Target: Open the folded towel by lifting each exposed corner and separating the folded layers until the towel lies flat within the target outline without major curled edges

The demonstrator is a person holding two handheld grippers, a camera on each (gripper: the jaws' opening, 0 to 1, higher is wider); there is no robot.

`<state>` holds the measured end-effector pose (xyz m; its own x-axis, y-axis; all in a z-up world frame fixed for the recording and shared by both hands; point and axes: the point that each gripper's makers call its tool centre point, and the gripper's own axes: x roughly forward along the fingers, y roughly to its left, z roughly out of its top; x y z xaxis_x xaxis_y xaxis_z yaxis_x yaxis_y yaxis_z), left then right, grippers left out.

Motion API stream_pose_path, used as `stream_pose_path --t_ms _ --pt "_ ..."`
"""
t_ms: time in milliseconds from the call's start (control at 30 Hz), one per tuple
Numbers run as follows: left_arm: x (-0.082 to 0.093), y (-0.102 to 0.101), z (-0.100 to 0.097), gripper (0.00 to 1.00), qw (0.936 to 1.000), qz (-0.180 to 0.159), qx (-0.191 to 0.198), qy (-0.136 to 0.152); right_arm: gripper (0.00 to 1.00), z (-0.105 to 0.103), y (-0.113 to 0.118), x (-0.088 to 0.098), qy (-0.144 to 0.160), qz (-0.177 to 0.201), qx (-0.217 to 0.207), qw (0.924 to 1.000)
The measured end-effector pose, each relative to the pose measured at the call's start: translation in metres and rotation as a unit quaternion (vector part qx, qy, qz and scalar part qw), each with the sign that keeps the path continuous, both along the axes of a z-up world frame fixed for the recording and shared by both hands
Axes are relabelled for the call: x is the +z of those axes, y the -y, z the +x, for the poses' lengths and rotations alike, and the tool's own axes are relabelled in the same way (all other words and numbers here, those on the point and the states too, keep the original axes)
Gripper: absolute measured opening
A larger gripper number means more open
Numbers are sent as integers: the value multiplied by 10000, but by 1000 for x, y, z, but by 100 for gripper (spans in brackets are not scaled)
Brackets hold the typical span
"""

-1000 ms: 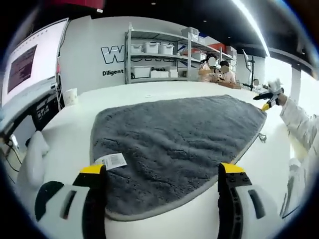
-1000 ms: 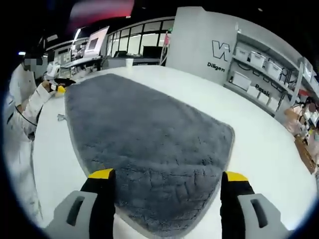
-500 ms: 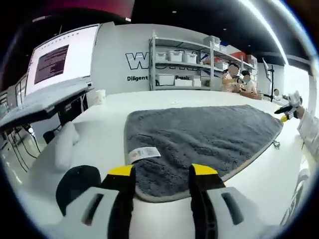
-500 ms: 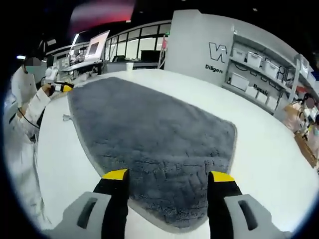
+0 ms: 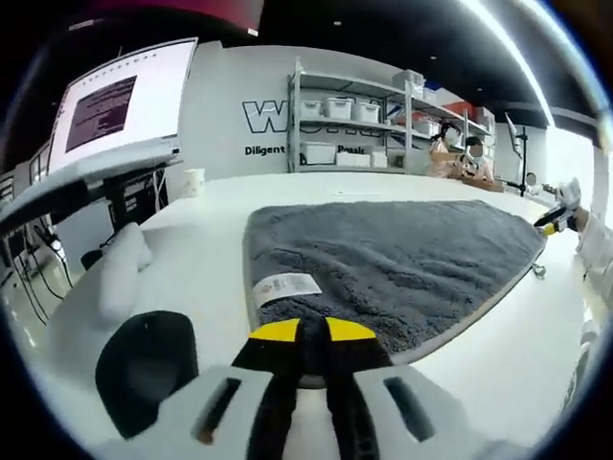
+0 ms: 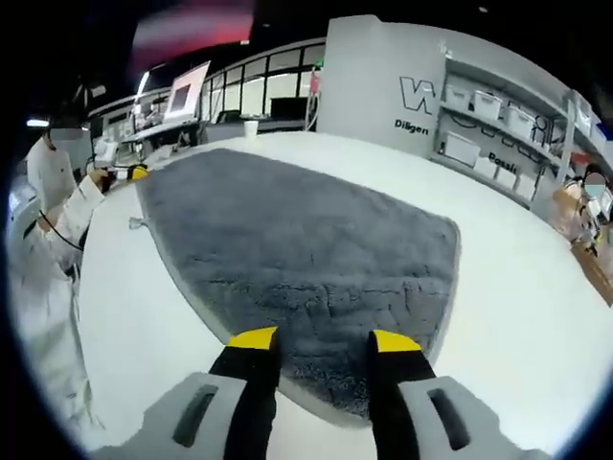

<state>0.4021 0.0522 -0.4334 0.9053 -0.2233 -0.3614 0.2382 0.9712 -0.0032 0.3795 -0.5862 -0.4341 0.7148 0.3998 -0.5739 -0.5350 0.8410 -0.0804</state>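
Grey towel (image 5: 402, 259), plush, pale stitched border, spread over a white table (image 5: 206, 240); a white care label (image 5: 285, 286) lies at its near left corner. Left gripper (image 5: 302, 331): yellow-tipped jaws drawn together at the towel's near edge, just right of the label; whether cloth is pinched between them cannot be told. Right gripper (image 6: 313, 338): jaws a narrow gap apart, tips over the towel's near corner (image 6: 374, 383), nothing clamped. The right gripper view takes in the towel (image 6: 306, 240) running far left toward a person in white sleeves (image 6: 48, 249). White cup (image 5: 194, 181) far left on the table. Shelving with white bins (image 5: 359, 115) against the far wall. Monitor (image 5: 120, 101) at upper left.
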Motion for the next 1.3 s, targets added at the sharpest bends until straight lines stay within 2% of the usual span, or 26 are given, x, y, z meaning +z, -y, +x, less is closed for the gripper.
stream_pose_path --t_ms 133,233,300,867,1300 --pt "0 1 -1 6 9999 110 -26 -27 26 -5 8 0 -44 110 -130 9998" --pt "-1 1 -1 6 9998 186 -25 -36 25 -12 11 -8 -261 48 -119 9996" --pt "-1 1 -2 6 9998 177 -2 -30 24 -14 9 -9 -276 327 -193 9989" --pt "-2 -2 -7 6 9993 286 -56 -237 25 -19 10 -8 -198 322 -137 9992" --pt "-2 -5 -8 6 9992 328 -38 -241 25 -25 16 -8 -171 387 -183 9989"
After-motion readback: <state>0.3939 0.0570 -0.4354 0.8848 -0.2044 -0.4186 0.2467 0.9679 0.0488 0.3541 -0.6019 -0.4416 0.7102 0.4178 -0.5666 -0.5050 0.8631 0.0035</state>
